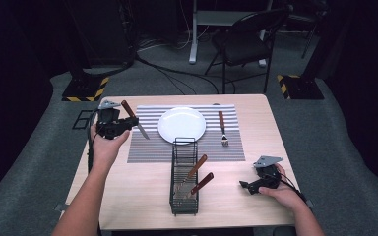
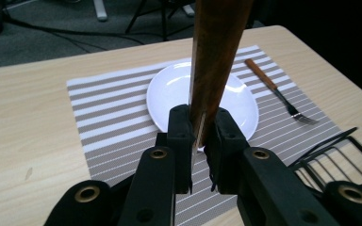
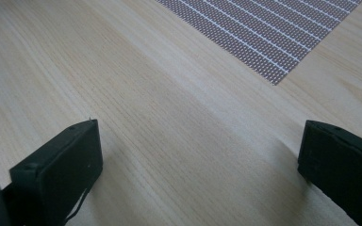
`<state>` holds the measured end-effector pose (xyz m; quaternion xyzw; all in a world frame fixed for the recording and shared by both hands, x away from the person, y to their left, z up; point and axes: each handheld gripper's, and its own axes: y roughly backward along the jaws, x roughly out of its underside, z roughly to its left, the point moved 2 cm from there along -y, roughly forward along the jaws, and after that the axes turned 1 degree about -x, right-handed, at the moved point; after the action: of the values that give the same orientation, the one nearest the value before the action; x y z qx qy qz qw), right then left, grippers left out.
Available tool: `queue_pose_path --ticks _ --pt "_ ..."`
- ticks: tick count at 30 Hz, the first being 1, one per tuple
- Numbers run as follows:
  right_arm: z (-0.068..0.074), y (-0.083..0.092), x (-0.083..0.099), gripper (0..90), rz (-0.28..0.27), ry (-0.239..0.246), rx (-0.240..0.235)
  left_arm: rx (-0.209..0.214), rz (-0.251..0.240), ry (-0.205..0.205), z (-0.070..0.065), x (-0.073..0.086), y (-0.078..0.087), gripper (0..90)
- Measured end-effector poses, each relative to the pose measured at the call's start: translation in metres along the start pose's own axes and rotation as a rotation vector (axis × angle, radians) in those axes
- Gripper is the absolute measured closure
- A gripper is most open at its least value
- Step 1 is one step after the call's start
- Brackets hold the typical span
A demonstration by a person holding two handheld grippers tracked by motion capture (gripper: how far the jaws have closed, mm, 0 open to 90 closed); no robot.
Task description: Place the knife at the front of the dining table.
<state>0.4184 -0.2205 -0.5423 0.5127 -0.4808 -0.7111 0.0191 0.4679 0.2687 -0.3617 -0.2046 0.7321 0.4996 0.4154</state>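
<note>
- While the left gripper (image 1: 128, 121) is held above the left edge of the striped placemat (image 1: 147, 147), its jaws are clamped on a wooden-handled knife (image 1: 137, 123) — handle toward the far side, blade slanting down toward the white plate (image 1: 181, 124).
- From the left gripper view, the knife handle (image 2: 217, 52) rises between the two black jaws, which press it from both sides; the plate (image 2: 169, 94) lies beyond on the placemat (image 2: 108, 113).
- On the placemat to the right of the plate lies a fork (image 1: 222, 129), wooden handle toward the far edge, tines toward the person; it is apart from the plate.
- A black wire caddy (image 1: 184, 177) stands on the bare wooden table (image 1: 128, 191), its far end overlapping the near edge of the placemat. Two wooden-handled utensils (image 1: 197, 176) lean inside it, handles pointing up and to the right.
- The right gripper (image 1: 248, 186) is held low over the table near the right edge, well apart from the caddy — jaws spread wide with nothing between them.
- From the right gripper view, the two jaws stand far apart above the wood grain (image 3: 193, 136); a corner of the placemat (image 3: 268, 42) lies ahead.
</note>
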Motion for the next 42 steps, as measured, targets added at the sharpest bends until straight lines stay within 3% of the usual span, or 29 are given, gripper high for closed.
queue_pose_path --ticks 8,15,27,38,42 --pt "0.000 0.000 0.000 0.0 0.000 0.000 0.000 -0.036 0.049 0.032 0.015 0.020 -0.013 80.4" --pt "0.000 0.000 0.000 0.0 0.000 0.000 0.000 -0.069 0.076 0.039 0.020 0.030 -0.025 80.5" --pt "0.000 0.000 0.000 0.0 0.000 0.000 0.000 -0.109 0.168 -0.012 0.021 0.039 -0.042 80.4" --pt "0.000 0.000 0.000 0.0 0.000 0.000 0.000 -0.122 0.168 -0.037 0.019 0.037 -0.054 80.4" --pt "0.000 0.000 0.000 0.0 0.000 0.000 0.000 -0.123 0.160 -0.024 0.021 0.033 -0.063 80.4"
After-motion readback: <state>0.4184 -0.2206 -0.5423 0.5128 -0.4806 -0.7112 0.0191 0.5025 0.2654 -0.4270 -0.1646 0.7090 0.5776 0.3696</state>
